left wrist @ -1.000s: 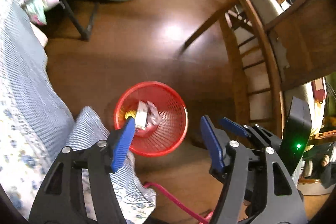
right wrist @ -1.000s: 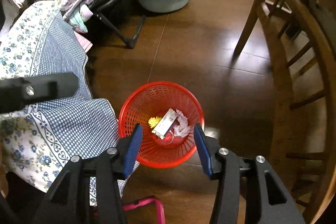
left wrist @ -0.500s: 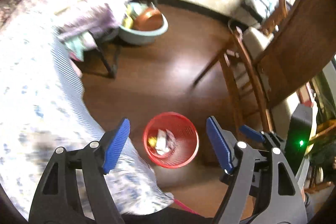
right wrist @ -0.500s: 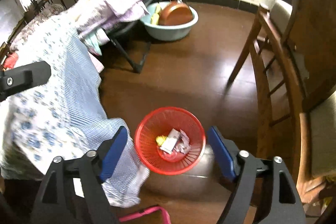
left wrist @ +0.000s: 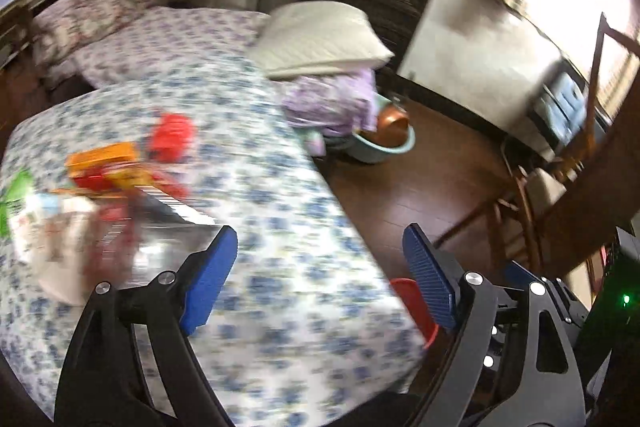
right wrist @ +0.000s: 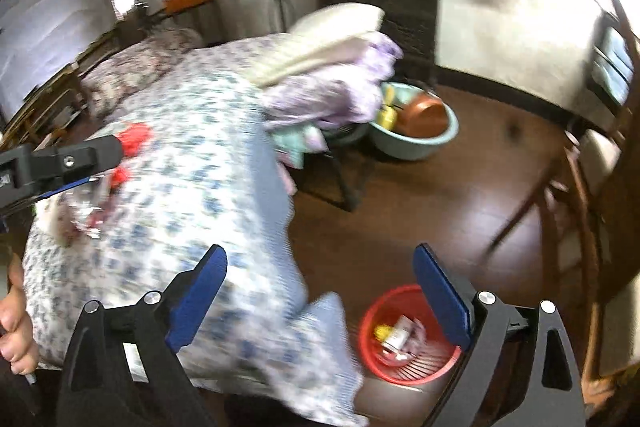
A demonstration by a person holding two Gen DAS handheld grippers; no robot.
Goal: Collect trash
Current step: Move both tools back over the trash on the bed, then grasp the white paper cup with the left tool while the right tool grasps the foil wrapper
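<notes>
While both tools have just been opening and now gape empty, we see the wrappers [left wrist: 120, 183] on the bed [left wrist: 280, 307] ahead-left of our left tool [left wrist: 316, 283], nearer than the right tool [right wrist: 320, 303].

The wrappers [left wrist: 116, 179] heaped on the bed [left wrist: 280, 307] are smeared by motion blur, so no print or single item can be told apart. In the left view the bed corner hides all but a sliver of the basket [left wrist: 404, 287]. At the right view's left edge a hand [right wrist: 14, 327] is cut off.
</notes>
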